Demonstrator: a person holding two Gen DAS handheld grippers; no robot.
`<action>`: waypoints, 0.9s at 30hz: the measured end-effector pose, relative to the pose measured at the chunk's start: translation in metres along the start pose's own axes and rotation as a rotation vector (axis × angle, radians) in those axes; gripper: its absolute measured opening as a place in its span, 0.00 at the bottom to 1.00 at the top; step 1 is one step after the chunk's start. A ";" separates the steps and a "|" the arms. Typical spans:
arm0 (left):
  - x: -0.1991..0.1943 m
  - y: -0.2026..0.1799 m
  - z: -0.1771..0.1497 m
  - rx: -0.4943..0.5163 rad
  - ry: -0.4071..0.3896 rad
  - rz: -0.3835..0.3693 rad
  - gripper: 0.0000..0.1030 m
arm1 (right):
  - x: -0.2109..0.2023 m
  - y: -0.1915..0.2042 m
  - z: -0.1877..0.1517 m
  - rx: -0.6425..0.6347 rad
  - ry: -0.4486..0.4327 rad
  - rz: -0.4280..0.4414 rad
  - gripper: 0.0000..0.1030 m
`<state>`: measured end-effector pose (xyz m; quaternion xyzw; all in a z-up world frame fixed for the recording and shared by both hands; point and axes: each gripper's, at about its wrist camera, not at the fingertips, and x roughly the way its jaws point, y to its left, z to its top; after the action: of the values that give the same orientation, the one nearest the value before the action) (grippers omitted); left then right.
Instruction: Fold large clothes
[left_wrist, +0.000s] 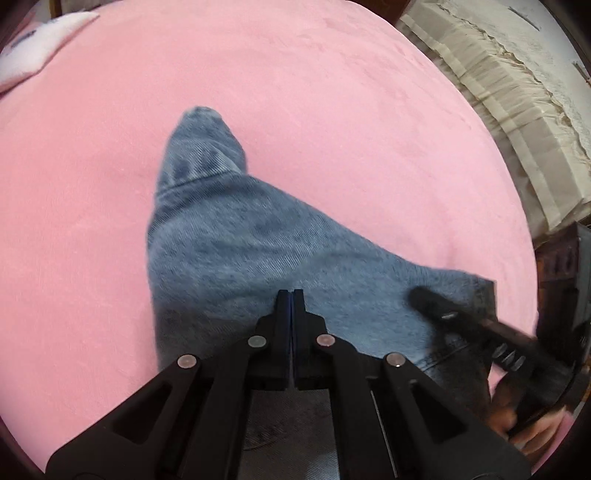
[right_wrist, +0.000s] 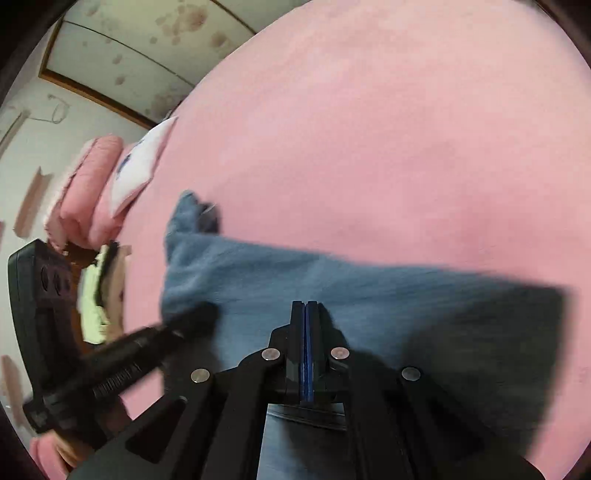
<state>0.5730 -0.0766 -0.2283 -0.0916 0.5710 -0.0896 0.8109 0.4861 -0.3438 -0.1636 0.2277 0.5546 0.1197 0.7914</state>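
- Blue denim jeans (left_wrist: 236, 236) lay on a pink bedspread (left_wrist: 332, 92), spread roughly across the middle of it; one narrow end (left_wrist: 201, 122) pointed away from the left wrist camera.
- Left gripper (left_wrist: 291, 295): jaws clenched, pads pressed together, tips down at the denim. A thin blue strip showed between the pads; couldn't tell whether that was pinched cloth or the pad lining.
- Right gripper (right_wrist: 305, 306): same story, jaws clenched with a blue line in the seam, tips over the jeans (right_wrist: 332, 291). Grasp on fabric not confirmable from this view either.
- Left wrist view caught the right gripper (left_wrist: 419, 295) at the right edge of the denim, blurred, with a person's hand (left_wrist: 517, 417) on its handle.
- Right wrist view caught the left gripper (right_wrist: 199, 314) at the left edge of the denim, also blurred, a hand (right_wrist: 70, 450) just visible under it.
- The two grippers sat near each other, on opposite sides of the same stretch of cloth.
- A white pillow (left_wrist: 40, 44) lay at the far edge of the bedspread, well apart from the jeans.
- Folded pink bedding (right_wrist: 88, 184) sat just beside that pillow (right_wrist: 140, 166) in the right wrist view.
- Beige quilted padding (left_wrist: 517, 92) ran along the right side of the bed.
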 end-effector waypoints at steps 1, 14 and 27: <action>-0.002 0.001 0.001 -0.001 -0.014 0.012 0.01 | -0.008 -0.011 0.002 0.003 -0.014 -0.038 0.00; -0.067 0.021 -0.060 -0.117 0.001 0.158 0.01 | -0.102 -0.092 -0.035 0.141 -0.005 -0.237 0.00; -0.124 0.011 -0.203 -0.207 0.187 0.265 0.01 | -0.148 -0.077 -0.178 0.185 0.153 -0.324 0.02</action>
<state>0.3405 -0.0441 -0.1852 -0.0897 0.6570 0.0692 0.7453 0.2630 -0.4359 -0.1300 0.1973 0.6511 -0.0436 0.7316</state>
